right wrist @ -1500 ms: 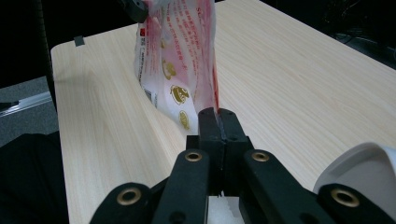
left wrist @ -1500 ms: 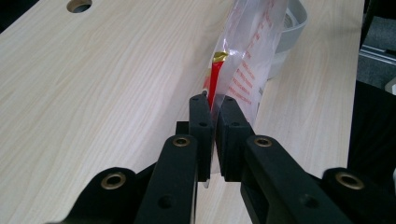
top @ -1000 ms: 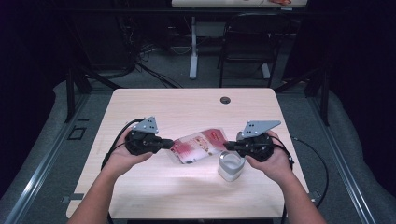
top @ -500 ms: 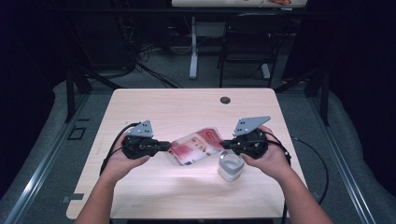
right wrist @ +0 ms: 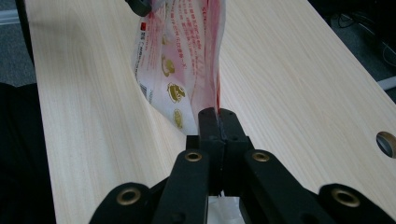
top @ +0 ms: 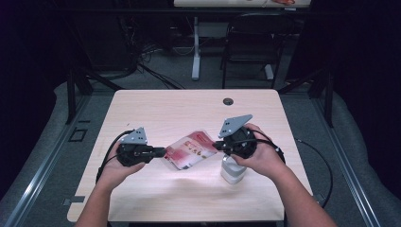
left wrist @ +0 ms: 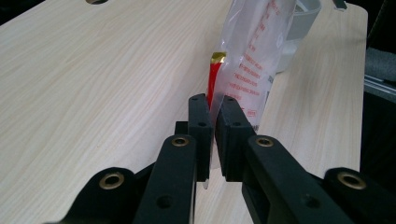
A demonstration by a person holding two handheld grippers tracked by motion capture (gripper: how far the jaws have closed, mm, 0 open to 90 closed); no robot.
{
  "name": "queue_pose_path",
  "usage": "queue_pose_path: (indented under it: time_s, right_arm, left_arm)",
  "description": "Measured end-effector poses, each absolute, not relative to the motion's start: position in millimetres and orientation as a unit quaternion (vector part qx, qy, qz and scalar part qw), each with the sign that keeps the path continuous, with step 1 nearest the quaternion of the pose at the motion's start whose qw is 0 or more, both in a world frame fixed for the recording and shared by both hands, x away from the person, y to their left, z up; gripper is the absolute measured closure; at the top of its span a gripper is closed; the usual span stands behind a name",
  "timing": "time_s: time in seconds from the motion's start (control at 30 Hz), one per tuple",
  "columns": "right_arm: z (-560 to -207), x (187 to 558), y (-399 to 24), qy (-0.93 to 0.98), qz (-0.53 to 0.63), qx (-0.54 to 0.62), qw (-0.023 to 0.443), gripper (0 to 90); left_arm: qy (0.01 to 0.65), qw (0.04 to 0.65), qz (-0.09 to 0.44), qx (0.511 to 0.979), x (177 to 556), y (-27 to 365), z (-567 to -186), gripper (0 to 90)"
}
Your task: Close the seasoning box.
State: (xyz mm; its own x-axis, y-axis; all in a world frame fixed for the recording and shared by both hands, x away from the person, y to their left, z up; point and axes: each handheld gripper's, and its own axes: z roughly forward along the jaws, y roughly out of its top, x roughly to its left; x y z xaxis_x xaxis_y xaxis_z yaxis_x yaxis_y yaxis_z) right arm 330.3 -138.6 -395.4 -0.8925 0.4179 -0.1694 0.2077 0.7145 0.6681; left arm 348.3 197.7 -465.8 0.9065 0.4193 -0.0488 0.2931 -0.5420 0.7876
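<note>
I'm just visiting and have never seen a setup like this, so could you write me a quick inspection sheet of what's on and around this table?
Surface: light wooden table, round hole near the far edge.
Job's things: red-and-white printed pouch stretched between both grippers; white cup under the right hand.
Clutter: nothing seen.
Grippers: left gripper fingers pinch the pouch's edge; right gripper fingers clamp the opposite edge.
Cables: black cable loops from the left gripper; another trails off the right side.
Surroundings: dark room, chair and second table beyond.
</note>
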Motion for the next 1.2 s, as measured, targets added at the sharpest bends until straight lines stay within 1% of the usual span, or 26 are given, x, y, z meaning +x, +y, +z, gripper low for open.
queue_pose_path:
  time_s: [0.3, 0.8, 1.0, 1.2]
  right_arm:
    - [-396.0, 334.1, -125.4, 0.919, 0.324, 0.161, 0.154, 90.0]
    - [-407.2, 340.8, -117.1, 0.926, 0.305, 0.160, 0.156, 90.0]
    - [-408.5, 340.8, -113.1, 0.930, 0.293, 0.155, 0.158, 89.9]
    - [-408.0, 340.2, -113.0, 0.930, 0.295, 0.155, 0.159, 89.6]
  left_arm:
    - [0.216, 0.431, 0.071, 0.874, 349.1, 204.8, -474.2, 85.0]
    - [0.226, 0.398, 0.063, 0.887, 355.2, 193.4, -498.4, 82.2]
    - [0.231, 0.395, 0.058, 0.887, 357.0, 189.9, -507.8, 81.2]
    - [0.235, 0.395, 0.054, 0.886, 356.7, 189.9, -509.6, 80.6]
